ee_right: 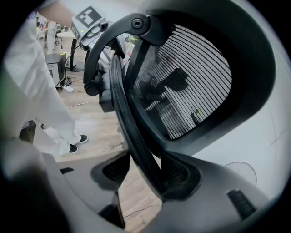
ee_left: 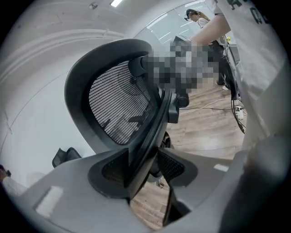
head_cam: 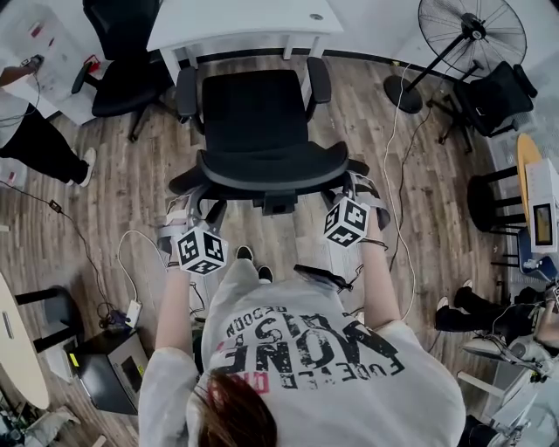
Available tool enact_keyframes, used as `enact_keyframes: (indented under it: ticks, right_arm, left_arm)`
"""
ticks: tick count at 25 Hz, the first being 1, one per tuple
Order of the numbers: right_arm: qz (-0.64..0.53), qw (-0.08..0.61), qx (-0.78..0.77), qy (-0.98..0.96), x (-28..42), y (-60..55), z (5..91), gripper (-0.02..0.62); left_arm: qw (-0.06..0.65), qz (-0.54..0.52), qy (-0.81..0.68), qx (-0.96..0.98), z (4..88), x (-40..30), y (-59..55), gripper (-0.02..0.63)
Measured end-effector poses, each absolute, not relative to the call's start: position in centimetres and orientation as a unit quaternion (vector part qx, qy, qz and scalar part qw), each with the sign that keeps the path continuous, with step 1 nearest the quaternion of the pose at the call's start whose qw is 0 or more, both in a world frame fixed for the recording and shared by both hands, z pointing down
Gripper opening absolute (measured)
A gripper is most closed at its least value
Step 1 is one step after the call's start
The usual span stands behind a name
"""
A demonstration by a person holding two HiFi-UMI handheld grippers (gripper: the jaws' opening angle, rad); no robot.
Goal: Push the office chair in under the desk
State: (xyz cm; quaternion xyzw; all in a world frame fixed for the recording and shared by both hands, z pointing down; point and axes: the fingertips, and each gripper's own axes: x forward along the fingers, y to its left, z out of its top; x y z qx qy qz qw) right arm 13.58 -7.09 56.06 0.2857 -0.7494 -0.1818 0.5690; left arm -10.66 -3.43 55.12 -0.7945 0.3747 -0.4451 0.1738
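The black office chair (head_cam: 258,113) stands in the middle of the head view, its seat facing the white desk (head_cam: 244,22) at the top, with the seat's front just short of the desk edge. I stand behind its mesh backrest (ee_left: 118,104). My left gripper (head_cam: 188,209) is at the backrest's left side; its jaws are shut on the black rear frame bar (ee_left: 150,132). My right gripper (head_cam: 358,194) is at the right side, with the frame bar (ee_right: 132,132) between its jaws and pressed against the right pad (ee_right: 182,175).
A second black chair (head_cam: 122,79) stands left of the desk, and a person (head_cam: 35,140) at the far left. A floor fan (head_cam: 472,35) and another chair (head_cam: 498,96) are at the right. White cables (head_cam: 397,175) trail over the wooden floor. A black box (head_cam: 113,371) sits near left.
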Motion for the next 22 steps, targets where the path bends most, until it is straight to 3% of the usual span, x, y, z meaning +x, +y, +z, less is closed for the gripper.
enact_keyframes:
  ticks: [22]
  right_arm:
    - [-0.182,0.571,0.297,-0.744,14.4,-14.7,56.4,0.212]
  left_arm:
    - [0.189,-0.439,0.381,-0.792,55.1,-9.7,-10.1,0.202]
